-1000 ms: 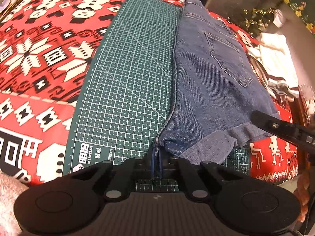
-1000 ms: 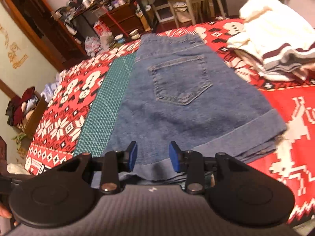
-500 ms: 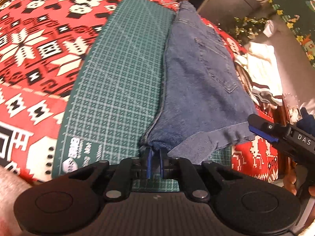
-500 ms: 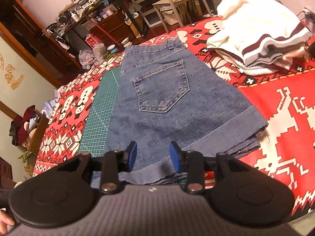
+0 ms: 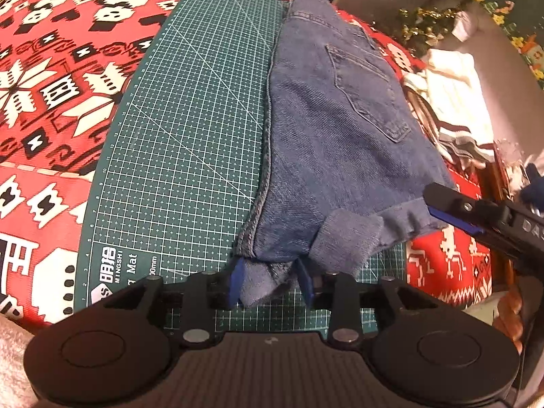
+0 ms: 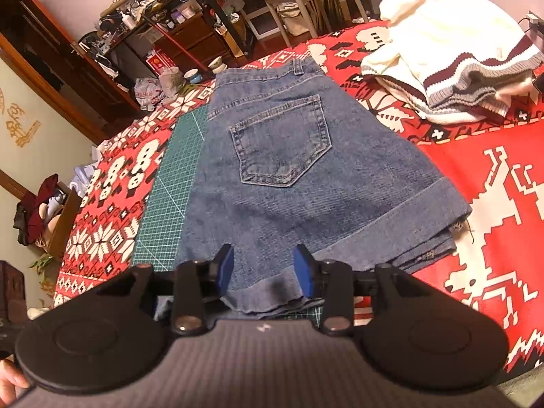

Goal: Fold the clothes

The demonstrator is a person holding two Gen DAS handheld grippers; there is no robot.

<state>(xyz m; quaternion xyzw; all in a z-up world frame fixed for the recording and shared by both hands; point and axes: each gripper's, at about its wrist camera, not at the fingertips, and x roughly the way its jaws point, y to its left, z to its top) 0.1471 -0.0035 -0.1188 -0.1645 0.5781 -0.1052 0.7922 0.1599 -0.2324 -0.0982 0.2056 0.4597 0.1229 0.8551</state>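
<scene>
Blue denim shorts (image 5: 333, 142) lie folded in half lengthwise, back pocket up, half on a green cutting mat (image 5: 190, 129). They also show in the right wrist view (image 6: 306, 176). My left gripper (image 5: 270, 284) is open at the near hem corner, with a bunched fold of denim loose between its blue pads. My right gripper (image 6: 265, 272) is open just above the cuffed hem; it also shows at the right of the left wrist view (image 5: 455, 217).
A red patterned cloth (image 5: 51, 78) covers the table. A pile of white knit clothes with dark stripes (image 6: 452, 54) lies at the far right. Shelves, a chair and clutter stand beyond the table (image 6: 204, 17).
My left gripper has opened and let go of the hem corner it was shut on. My right gripper has stayed open and drawn back slightly along the hem.
</scene>
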